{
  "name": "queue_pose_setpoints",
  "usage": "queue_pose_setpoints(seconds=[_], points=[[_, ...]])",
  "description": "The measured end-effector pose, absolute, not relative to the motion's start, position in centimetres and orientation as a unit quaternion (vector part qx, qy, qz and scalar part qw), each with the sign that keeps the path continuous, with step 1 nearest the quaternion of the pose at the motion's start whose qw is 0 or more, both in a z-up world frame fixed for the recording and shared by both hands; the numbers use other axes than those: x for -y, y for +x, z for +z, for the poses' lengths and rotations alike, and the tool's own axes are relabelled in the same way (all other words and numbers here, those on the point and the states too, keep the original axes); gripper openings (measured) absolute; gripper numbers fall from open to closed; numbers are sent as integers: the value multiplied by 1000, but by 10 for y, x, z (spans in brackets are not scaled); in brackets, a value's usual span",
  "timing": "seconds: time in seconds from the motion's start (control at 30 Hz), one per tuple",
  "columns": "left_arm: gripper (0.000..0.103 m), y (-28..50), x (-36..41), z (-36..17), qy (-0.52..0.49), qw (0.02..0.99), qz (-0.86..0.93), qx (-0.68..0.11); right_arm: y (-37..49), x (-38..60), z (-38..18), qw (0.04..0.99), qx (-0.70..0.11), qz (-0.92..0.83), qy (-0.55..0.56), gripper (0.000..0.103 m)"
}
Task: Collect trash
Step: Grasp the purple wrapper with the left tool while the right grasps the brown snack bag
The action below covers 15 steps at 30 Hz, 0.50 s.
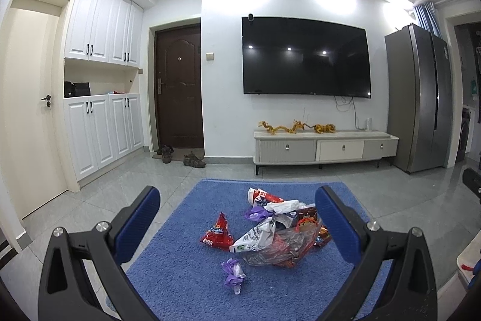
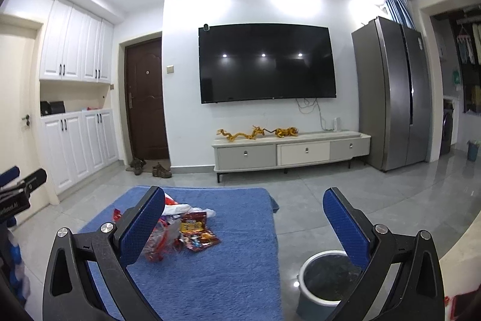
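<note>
Left gripper (image 1: 237, 200) and right gripper (image 2: 244, 202) both spread apart, empty, above blue rug (image 1: 186, 276), wrapper pile (image 1: 279, 227) mid-rug, bin (image 2: 321, 282) near right on floor.

Both the left gripper (image 1: 237, 200) and right gripper (image 2: 244, 202) have black angular arms, textured blue pads (seemingly rubber) and silver screws behind them.
</note>
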<state>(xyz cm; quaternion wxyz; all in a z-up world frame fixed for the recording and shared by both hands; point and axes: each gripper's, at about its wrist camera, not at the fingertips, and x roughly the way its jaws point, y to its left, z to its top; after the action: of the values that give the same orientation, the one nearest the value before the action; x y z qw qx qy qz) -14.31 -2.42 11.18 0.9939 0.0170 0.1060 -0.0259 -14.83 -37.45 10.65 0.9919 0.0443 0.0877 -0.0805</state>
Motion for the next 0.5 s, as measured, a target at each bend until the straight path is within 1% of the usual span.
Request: queue_pose_setpoints(seconds=[0.17, 0.27, 0.37, 0.5], points=[[103, -116, 11, 103, 6, 991, -25, -129, -141, 376, 104, 991, -81, -95, 37, 103], [103, -92, -4, 91, -8, 987, -21, -159, -119, 379, 96, 991, -112, -68, 39, 103], [103, -62, -18, 65, -17, 977, -22, -212, -94, 379, 80, 989, -135, -43, 36, 103], [103, -29, -18, 15, -12, 955, -47, -294, -52, 378, 49, 984, -172, 13, 46, 103]])
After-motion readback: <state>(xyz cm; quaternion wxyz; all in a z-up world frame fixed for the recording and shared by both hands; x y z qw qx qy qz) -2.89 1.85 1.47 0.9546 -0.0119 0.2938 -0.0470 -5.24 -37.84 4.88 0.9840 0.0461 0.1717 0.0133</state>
